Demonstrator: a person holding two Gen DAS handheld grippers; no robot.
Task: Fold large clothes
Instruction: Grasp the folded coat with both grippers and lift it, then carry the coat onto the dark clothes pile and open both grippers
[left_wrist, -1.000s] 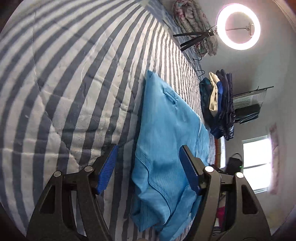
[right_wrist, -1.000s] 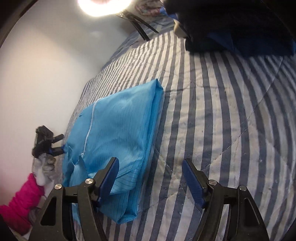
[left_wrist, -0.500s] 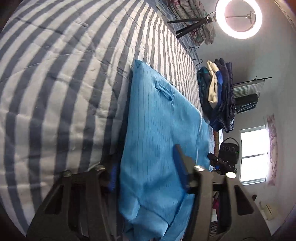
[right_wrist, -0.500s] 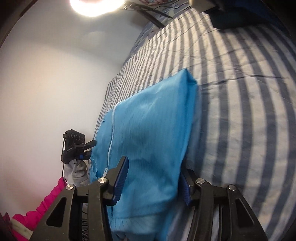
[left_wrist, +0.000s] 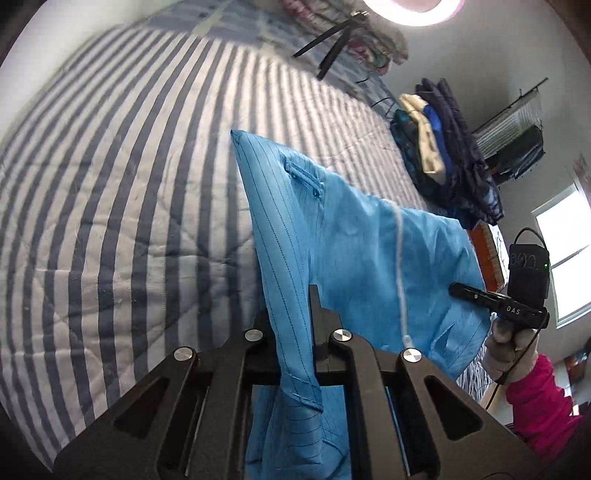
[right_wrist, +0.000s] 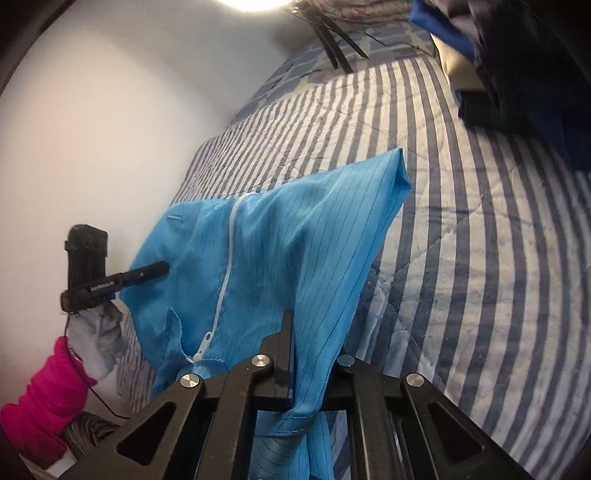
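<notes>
A blue pinstriped garment (left_wrist: 369, 258) with a white zipper (right_wrist: 225, 277) hangs folded, its near edge lifted off the striped quilt (left_wrist: 129, 184). In the left wrist view my left gripper (left_wrist: 295, 306) has its jaws closing tight on the garment's left corner, with fabric pinched between the pads. In the right wrist view my right gripper (right_wrist: 314, 343) is likewise closing on the opposite corner, and cloth drapes over its right finger. Each camera also catches the other gripper, held by a gloved hand with a pink sleeve (left_wrist: 543, 398) (right_wrist: 40, 402). The far fold (right_wrist: 399, 166) still rests on the bed.
A pile of dark and cream clothes (left_wrist: 443, 147) sits at the bed's far side. A ring light (left_wrist: 410, 11) on a tripod (left_wrist: 332, 40) stands at the head of the bed. There is a white wall (right_wrist: 92, 129) along one side and a window (left_wrist: 565, 258) on the other.
Both grippers went from open over the garment's near corners to shut on them, then rose. The near edge of the garment lifted off the quilt.
</notes>
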